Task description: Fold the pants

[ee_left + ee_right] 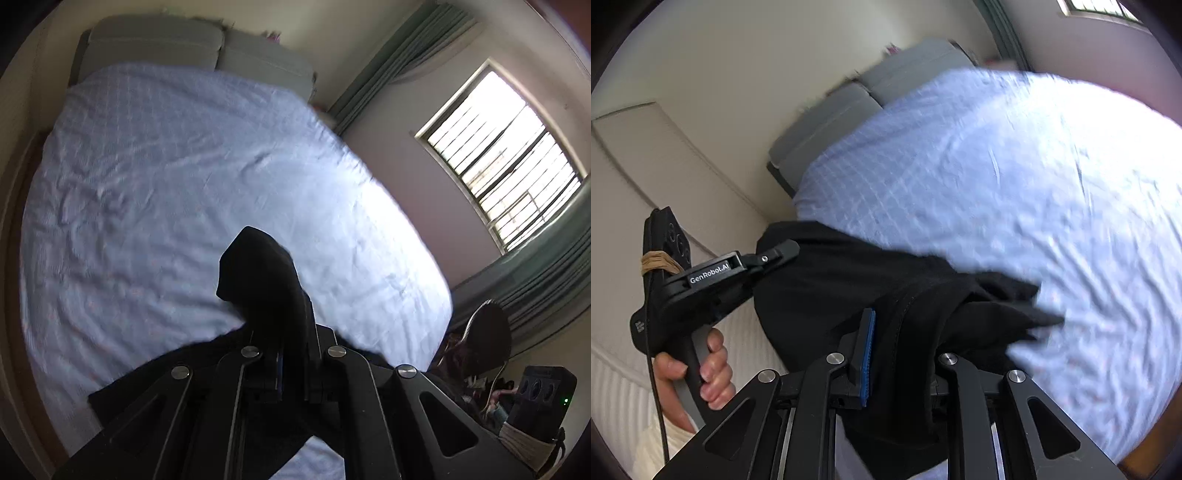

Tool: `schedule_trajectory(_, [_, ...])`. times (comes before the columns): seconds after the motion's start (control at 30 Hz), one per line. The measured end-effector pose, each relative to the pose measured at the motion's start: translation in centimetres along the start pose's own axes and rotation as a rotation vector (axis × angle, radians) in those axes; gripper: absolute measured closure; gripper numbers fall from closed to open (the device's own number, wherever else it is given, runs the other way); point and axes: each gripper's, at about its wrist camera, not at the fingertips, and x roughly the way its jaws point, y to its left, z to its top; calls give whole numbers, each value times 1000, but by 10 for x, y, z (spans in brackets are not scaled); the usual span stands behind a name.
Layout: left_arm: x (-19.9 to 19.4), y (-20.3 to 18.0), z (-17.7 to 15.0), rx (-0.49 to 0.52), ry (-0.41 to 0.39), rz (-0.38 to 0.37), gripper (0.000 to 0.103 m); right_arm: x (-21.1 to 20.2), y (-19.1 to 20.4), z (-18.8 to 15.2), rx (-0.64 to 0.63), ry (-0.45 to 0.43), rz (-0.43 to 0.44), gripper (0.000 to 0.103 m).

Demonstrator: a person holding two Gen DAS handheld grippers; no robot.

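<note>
Two grippers each pinch black pants over a bed with a pale blue sheet point(166, 184). From the left wrist, the left gripper point(291, 295) is clamped tight on a bunched fold of the pants point(255, 266), held above the sheet; grey pillows point(155, 44) lie beyond. From the right wrist, the right gripper point(905, 332), jaws narrow, grips thick cloth, the pants point(849, 280) trailing across the bed's edge, and a hand point(709, 373) holds the left gripper's handle.

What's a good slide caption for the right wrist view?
Right gripper clamps black pants over the blue-sheeted bed.
</note>
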Motion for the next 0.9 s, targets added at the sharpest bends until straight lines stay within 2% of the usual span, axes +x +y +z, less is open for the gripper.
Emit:
schedule_trajectory(0.07, [17, 31, -16, -33, 74, 44, 95, 20, -5, -23, 61, 60, -17, 84])
schedule_trajectory(0.2, [65, 106, -63, -171, 271, 165, 95, 92, -36, -88, 270, 305, -63, 84])
schedule_trajectory(0.23, [70, 113, -69, -175, 291, 182, 95, 108, -42, -105, 310, 371, -81, 84])
schedule_trajectory(0.27, [74, 118, -77, -163, 310, 211, 95, 117, -44, -114, 323, 397, -90, 84])
schedule_trajectory(0.37, [76, 126, -88, -124, 325, 233, 95, 134, -40, -133, 327, 448, -129, 84])
schedule_trajectory(0.5, [73, 130, -84, -108, 328, 249, 95, 147, -27, -142, 325, 484, -163, 84])
schedule_trajectory(0.6, [73, 136, -81, -83, 325, 276, 95, 160, -13, -144, 322, 516, -161, 84])
schedule_trajectory(0.73, [74, 153, -81, -114, 343, 299, 93, 173, -3, -159, 343, 572, -143, 84])
schedule_trajectory(0.8, [75, 161, -85, -123, 363, 338, 89, 181, -2, -172, 363, 615, -142, 84])
schedule_trajectory(0.83, [75, 166, -87, -124, 370, 372, 84, 185, -2, -176, 367, 627, -138, 84])
schedule_trajectory(0.9, [75, 176, -90, -128, 373, 444, 81, 191, -3, -181, 363, 652, -151, 84])
